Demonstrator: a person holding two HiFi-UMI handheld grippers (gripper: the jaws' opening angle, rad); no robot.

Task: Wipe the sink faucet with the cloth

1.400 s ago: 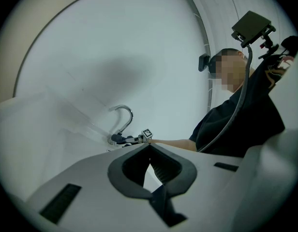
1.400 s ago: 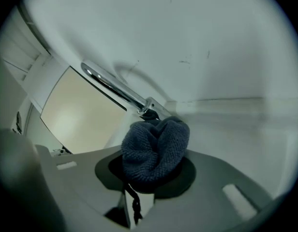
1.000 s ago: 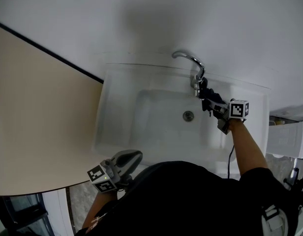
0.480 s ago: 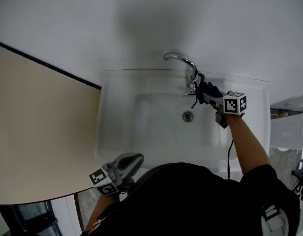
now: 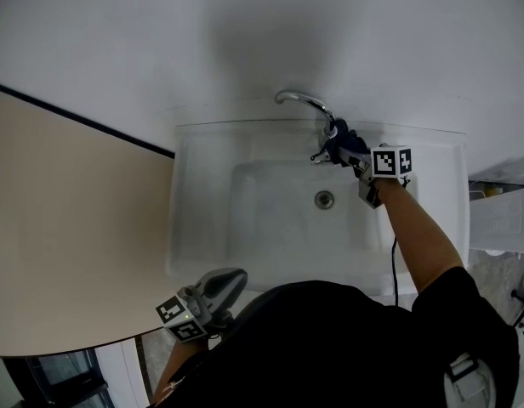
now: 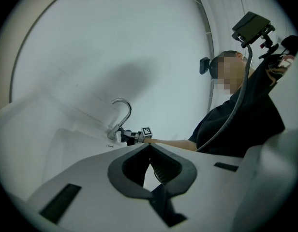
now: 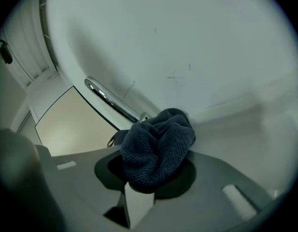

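At faucet (image 5: 305, 103) base: right tongs (image 5: 347, 153) clamp dark cloth (image 7: 158, 146) | left tongs (image 5: 236, 276) closed, empty, by sink (image 5: 187, 262) rim

My right tool (image 7: 151, 180): jaws clamped on bunched dark blue cloth (image 7: 158, 146), wad bulging forward past tips. Chrome faucet (image 7: 108, 99) slants just behind cloth, toward upper left. White wall (image 7: 187, 42) beyond; beige panel (image 7: 71, 124) at left.
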